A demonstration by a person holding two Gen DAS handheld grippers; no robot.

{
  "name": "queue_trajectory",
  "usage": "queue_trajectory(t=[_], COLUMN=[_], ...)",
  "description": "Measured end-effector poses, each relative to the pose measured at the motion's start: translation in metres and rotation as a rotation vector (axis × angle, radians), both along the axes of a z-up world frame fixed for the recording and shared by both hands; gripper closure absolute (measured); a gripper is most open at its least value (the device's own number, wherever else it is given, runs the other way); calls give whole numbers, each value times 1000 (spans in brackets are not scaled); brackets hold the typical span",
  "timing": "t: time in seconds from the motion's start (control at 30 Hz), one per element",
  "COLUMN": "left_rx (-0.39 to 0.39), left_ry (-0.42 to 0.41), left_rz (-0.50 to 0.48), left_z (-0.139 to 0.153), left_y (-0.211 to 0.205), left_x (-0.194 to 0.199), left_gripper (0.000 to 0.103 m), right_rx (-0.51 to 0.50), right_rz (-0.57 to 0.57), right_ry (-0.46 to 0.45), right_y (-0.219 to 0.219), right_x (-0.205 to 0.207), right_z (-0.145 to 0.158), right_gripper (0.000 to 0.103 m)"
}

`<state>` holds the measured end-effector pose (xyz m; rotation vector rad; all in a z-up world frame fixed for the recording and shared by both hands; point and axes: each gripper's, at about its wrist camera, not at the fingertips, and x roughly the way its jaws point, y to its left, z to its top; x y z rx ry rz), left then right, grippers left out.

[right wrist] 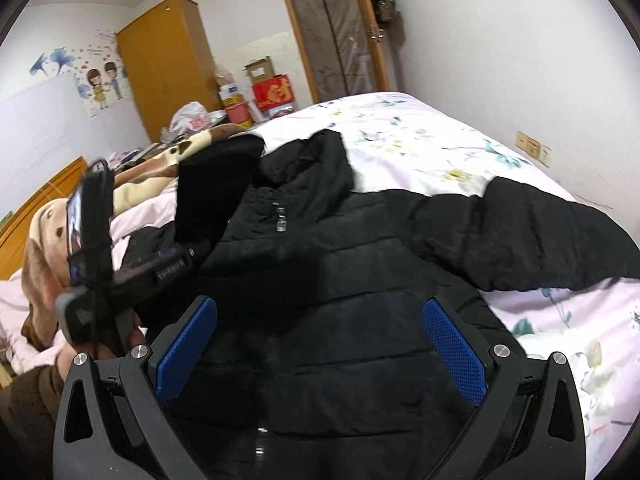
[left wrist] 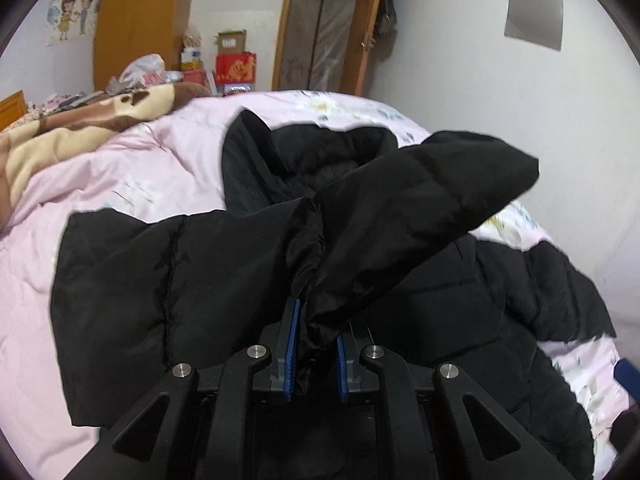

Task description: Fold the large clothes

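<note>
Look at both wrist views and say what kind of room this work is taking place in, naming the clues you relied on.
Most likely a home bedroom. A black padded jacket lies spread on a bed with a pink floral quilt, a wooden wardrobe stands against the far wall, and cartoon stickers decorate the wall beside it.

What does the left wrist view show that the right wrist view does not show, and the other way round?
Only the left wrist view shows the left gripper shut on the sleeve cuff, lifted above the jacket. Only the right wrist view shows the right gripper, open and holding nothing, the zipper pull, and the other sleeve lying flat. Both show the black jacket on the pink quilt.
</note>
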<state>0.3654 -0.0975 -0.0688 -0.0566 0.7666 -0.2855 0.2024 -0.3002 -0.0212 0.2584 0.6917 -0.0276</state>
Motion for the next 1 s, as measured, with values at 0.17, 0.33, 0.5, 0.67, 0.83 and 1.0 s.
queue_trajectory(t=[0.17,0.33,0.5,0.67,0.83,1.0], left_rx=[32,29,-94,-121,-61,-29], left_ry=[19,68,82,17,-31,85], left_rz=[-36,-93,-241,-242,-42,169], left_z=[-31,-50,-45,-14,6,-16], left_y=[-26,-38,-28,6,74,130], left_x=[4,7,-1,-13,1,38], left_gripper=[88,79,34,25,23,23], right_rx=[6,9,11,18,30,29], right_rz=[-46,-80,-109,-101,-42,-3], right_ry=[28,51,56,65,117,180], right_y=[-20,-35,-47,-51,-43,-30], right_x=[1,5,15,40,82,120], right_z=[-11,-20,-25,-32,-54,-81], right_gripper=[0,0,0,0,0,0])
